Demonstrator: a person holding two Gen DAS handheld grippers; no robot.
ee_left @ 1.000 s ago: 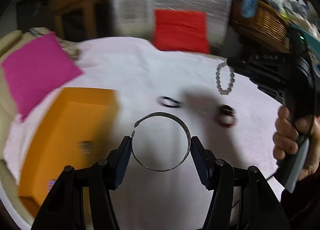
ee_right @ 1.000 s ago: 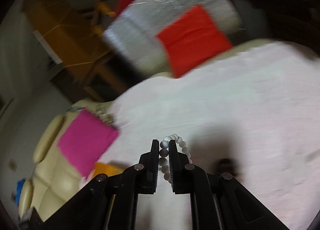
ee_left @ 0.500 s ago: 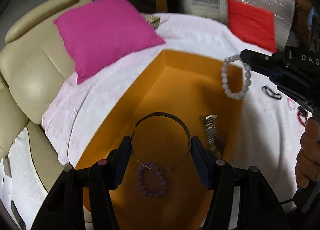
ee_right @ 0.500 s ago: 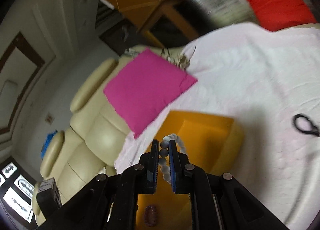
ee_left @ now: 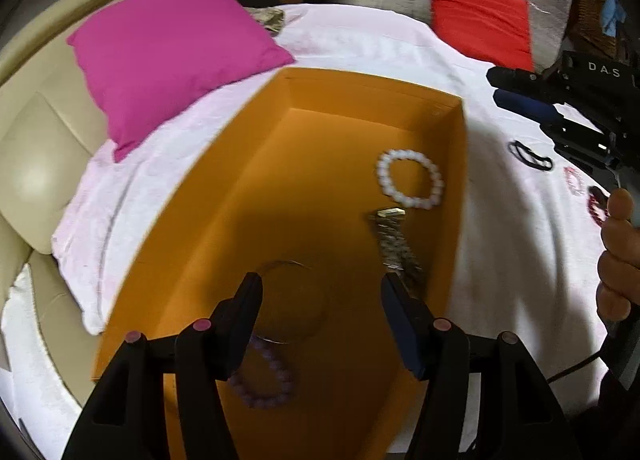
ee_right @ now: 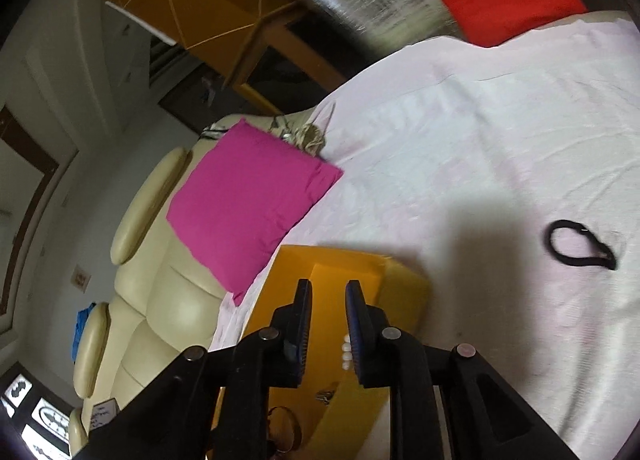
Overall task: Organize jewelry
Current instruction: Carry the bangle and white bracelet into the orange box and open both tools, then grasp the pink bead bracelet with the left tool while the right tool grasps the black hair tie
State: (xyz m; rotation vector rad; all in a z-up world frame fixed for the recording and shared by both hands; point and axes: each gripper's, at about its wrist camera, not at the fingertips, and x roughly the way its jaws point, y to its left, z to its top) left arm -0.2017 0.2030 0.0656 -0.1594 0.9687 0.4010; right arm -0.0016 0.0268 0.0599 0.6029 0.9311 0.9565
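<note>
Jaws of both the left gripper and right gripper stand released and empty over the orange box, while the black band lies on the sheet, nearer the right.

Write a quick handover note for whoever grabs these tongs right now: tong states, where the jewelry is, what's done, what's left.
Left tongs: open, empty, over the orange box.
Right tongs: open, empty, above the box's far end.
In the box: white bead bracelet, thin metal bangle (blurred), purple bead bracelet, metal link bracelet.
Done: those four pieces are in the box.
Left: on the white cloth beside the box lie a black band, a pink bracelet and a dark red bracelet, partly hidden by the hand. They probably go in next.
</note>
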